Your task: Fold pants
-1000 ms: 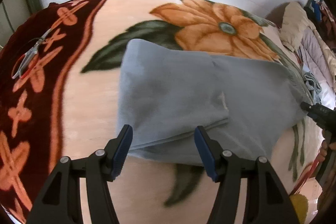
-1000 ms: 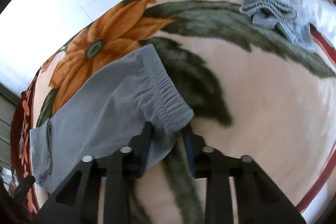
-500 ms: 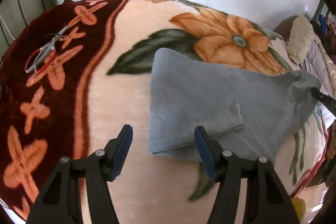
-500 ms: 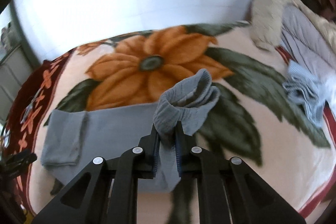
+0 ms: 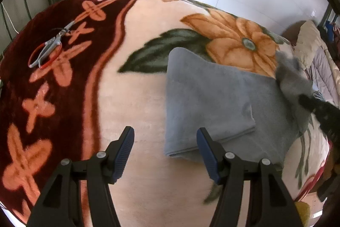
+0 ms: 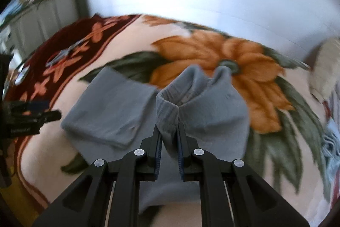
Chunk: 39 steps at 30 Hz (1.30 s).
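A: On the blanket (image 5: 136, 95), just below the orange flower (image 5: 238, 44), lie the pants (image 5: 208, 99). How will they handle?

B: Judged from the drape: soft, light, limp knit. No stiffness, so any lifted part sags and drags the layers under it. Low slip risk against the plush blanket.

A: Tool state?

B: Right tool (image 6: 169, 135): jaws clamped on the bunched waistband (image 6: 170, 107), which is raised off the blanket on the flower's right side. Left tool (image 5: 164, 152): jaws apart, nothing between them, hovering at the near edge of the pants, below the flower.

A: Where to take hold?

B: At the elastic waistband; it is the thickest, firmest edge. For the left tool, the near corner of the folded leg end (image 5: 204, 103) looks the best hold, through all layers.

A: Surroundings?

B: Scissors (image 5: 47, 48) lie well left of the flower on the dark red border, well apart from the pants. A pale pillow (image 5: 308, 44) and a blue-grey knit garment (image 6: 331, 142) lie right of the flower. Nothing obstructs the fold path.
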Available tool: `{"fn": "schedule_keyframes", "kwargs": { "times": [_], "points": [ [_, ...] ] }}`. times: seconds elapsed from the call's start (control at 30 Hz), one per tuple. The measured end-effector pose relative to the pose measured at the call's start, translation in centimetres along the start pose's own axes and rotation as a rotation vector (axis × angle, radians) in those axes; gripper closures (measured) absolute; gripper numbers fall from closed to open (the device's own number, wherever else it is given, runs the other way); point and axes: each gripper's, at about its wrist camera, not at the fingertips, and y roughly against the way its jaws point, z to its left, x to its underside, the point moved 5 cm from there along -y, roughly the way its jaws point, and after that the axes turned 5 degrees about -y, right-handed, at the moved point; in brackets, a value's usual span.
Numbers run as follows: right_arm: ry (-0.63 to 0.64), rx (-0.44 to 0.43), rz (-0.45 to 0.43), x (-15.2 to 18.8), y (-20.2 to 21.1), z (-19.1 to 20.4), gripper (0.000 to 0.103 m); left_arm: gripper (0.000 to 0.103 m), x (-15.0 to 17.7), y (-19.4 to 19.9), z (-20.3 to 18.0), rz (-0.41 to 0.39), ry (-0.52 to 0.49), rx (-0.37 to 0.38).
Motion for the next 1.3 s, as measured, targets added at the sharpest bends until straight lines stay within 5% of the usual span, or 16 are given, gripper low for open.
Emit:
{"fn": "schedule_keyframes", "kwargs": {
  "times": [0.3,0.47,0.67,0.97,1.3],
  "points": [
    [0.092,-0.007,0.113,3.5,-4.6,2.9,0.087,0.039,0.3,-1.2,0.0,0.007,0.017,0.026],
    [0.063,-0.066,0.130,3.7,-3.9,3.2,0.073,0.039,0.2,-1.5,0.2,0.006,0.035,0.034],
    [0.039,-0.155,0.109,3.5,-0.8,4.0,0.073,0.039,0.0,-1.4,-0.9,0.012,0.020,0.053],
    [-0.100,-0.036,0.066,3.0,1.0,-1.9,0.073,0.039,-1.5,-0.9,-6.4,-0.008,-0.065,0.123],
    [-0.194,-0.031,0.139,5.9,-1.6,-4.1,0.073,0.039,-2.7,-3.0,-14.6,-0.002,-0.231,0.146]
  ]
}}
